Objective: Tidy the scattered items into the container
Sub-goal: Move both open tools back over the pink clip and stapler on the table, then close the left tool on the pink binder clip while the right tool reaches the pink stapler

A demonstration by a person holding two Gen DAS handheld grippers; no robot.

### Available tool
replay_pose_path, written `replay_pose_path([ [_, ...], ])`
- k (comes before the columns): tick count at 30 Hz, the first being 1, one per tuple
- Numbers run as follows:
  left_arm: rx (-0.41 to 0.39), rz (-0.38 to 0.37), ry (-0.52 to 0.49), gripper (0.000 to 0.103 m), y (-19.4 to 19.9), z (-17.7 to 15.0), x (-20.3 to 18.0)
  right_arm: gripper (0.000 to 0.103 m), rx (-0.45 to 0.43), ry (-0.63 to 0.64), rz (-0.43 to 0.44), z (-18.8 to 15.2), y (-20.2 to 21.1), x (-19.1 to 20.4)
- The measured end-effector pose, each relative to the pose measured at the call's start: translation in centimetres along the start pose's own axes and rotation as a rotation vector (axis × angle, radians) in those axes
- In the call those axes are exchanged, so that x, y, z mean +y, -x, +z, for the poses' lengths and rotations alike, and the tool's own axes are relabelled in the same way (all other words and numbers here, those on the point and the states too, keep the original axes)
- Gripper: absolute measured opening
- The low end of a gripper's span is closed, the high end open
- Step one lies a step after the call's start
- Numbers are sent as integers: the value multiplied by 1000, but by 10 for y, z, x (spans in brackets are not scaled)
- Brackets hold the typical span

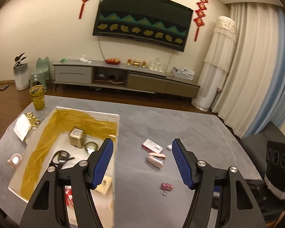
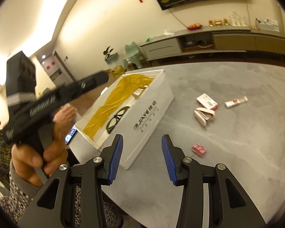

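Note:
A white cardboard box (image 1: pixel 85 118) lined with gold cloth stands on the left of the grey table (image 1: pixel 199 133). Inside it are a gold tin (image 1: pixel 77 137), a tape roll (image 1: pixel 90 146) and black glasses (image 1: pixel 61 156). To its right on the table lie a pink-and-white packet (image 1: pixel 152 145), a pink stapler (image 1: pixel 155 158), a small tube (image 1: pixel 169 147) and a pink binder clip (image 1: pixel 167 186). My left gripper (image 1: pixel 142 140) is open and empty above the box's right wall. My right gripper (image 2: pixel 142 136) hangs open and empty near the box (image 2: pixel 150 117), left of the clip (image 2: pixel 199 149), stapler (image 2: pixel 204 116), packet (image 2: pixel 207 101) and tube (image 2: pixel 235 102).
A gold-green glass (image 1: pixel 37 97), crumpled gold foil paper (image 1: pixel 26 123) and a small round pink object (image 1: pixel 15 159) sit left of the box. A person's hand (image 2: pixel 53 142) holds the left gripper's handle (image 2: pixel 47 102) at the table's left edge. A black chair (image 1: pixel 260 152) stands on the right.

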State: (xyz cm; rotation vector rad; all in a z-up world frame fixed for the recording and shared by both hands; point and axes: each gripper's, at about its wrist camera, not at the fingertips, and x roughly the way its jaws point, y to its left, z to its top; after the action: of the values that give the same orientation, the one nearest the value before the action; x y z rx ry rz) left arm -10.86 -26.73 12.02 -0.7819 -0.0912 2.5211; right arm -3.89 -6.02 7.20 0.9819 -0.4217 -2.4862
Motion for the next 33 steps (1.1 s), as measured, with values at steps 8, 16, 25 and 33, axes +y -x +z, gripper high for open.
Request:
replay_pose_path([
  [8, 70, -2, -53, 66, -18, -25, -28, 45, -3, -56, -66, -13, 8, -29],
  [16, 140, -23, -75, 66, -48, -50, -46, 45, -8, -94, -110, -16, 4, -65],
  [25, 240, -45, -114, 66, -98, -76, -61, 45, 25, -145, -116, -16, -14, -100],
  [33, 300, -71, -147, 66, -129, -97, -73, 46, 32, -172, -123, -11, -27, -115],
])
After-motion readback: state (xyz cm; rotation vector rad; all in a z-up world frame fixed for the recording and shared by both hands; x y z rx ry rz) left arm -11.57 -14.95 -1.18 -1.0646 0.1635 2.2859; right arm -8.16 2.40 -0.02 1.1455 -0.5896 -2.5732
